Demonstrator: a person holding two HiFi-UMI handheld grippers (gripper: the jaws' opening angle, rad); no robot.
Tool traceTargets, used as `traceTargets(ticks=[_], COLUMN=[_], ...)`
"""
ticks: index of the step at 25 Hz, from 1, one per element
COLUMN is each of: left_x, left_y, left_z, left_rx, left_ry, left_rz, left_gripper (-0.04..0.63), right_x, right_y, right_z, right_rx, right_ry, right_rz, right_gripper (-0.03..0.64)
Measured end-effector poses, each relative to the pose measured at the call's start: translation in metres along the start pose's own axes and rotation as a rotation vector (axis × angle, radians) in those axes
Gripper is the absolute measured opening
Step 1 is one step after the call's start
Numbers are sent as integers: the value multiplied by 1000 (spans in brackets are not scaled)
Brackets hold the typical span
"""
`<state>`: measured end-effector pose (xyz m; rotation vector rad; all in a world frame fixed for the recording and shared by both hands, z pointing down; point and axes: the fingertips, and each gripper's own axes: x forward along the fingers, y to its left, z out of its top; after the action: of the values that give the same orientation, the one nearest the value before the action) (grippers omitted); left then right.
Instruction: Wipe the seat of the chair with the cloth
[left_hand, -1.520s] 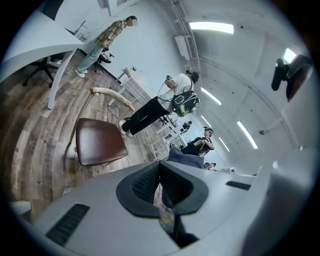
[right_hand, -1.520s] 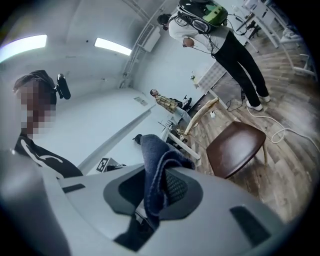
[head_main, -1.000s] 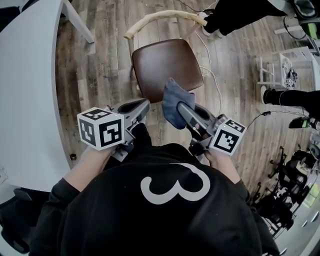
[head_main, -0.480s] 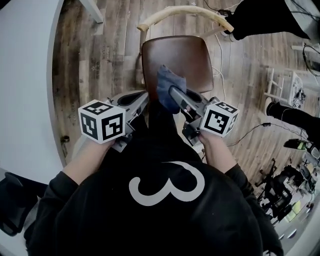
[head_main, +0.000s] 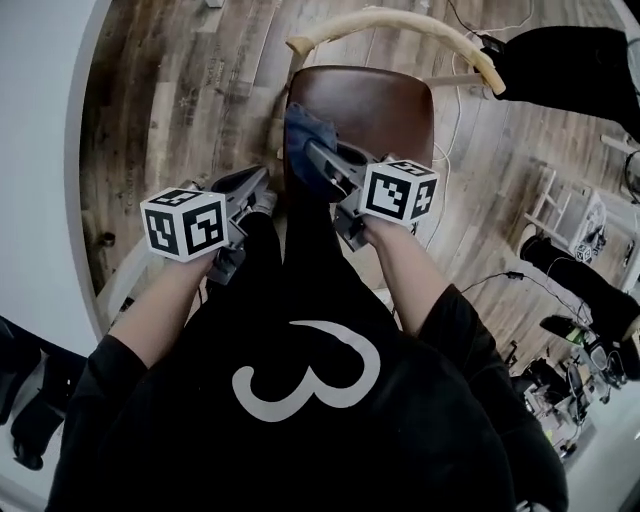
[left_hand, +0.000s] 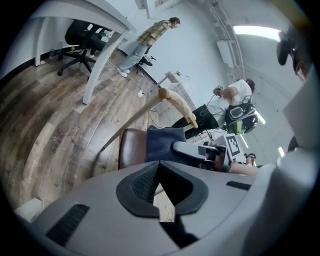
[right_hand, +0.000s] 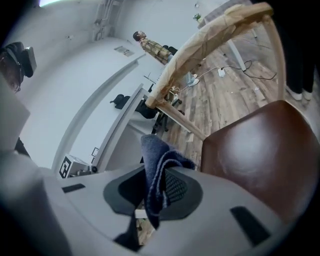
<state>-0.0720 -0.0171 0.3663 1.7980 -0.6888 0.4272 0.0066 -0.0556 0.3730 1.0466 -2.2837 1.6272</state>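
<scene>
The chair's brown seat (head_main: 385, 105) lies ahead of me, under its curved wooden backrest (head_main: 400, 22). My right gripper (head_main: 312, 152) is shut on a blue cloth (head_main: 298, 130), which hangs over the seat's near left part. In the right gripper view the cloth (right_hand: 155, 165) is pinched between the jaws of the right gripper (right_hand: 154, 192), with the seat (right_hand: 260, 155) to its right. My left gripper (head_main: 248, 188) is shut and holds nothing, left of the seat and short of it. Its own view shows the cloth (left_hand: 162, 142) and the seat (left_hand: 131, 147).
A white table (head_main: 40, 150) curves along the left. Cables (head_main: 455, 120) trail over the wood floor to the right of the chair. Legs in black (head_main: 560, 60) stand at the upper right. An office chair (left_hand: 82, 37) and a standing person (left_hand: 145, 40) are far off.
The right gripper has carried the cloth forward and to the left, from the seat's front edge onto its near left part. The left gripper kept its place beside it.
</scene>
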Motion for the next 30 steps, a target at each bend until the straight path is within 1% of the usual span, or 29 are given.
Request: traceTargets(ticks=[2,4,8,12,16,19,23,26,30], left_x=[7,14,21,23,29,33,40,43,47], left_y=[16,26,35,42,44,45,47,49,52], left_z=[3,7,11,13,11,7,6,7,3], left_rx=[-59,-99,-119,-147,-168,-174,-175,-190,-198], left_ry=[-19,-32,-43,-53,-54,-43,-37,-43,-34], left_rz=[31,57,89,109,115,115,110,111,109], left_gripper=[12,12,12,12,12,12,12,12,12], right_x=[23,43,66,83,98,109,122,127,129], right_y=[-9,-17,-29,-48,-69,-82,-97,-111,-132], right_z=[5,8,18,29,34,31,21,16,9], right_rx=[-10,-7,12,46,56,48,-23,-81,-94], right_ry=[24,46,53,31,33,60,122,159,177], right_rz=[21,37,44,22,-9,-30,-74,-126,-199], right_gripper=[55,55,55,55,55,55,55,55,55])
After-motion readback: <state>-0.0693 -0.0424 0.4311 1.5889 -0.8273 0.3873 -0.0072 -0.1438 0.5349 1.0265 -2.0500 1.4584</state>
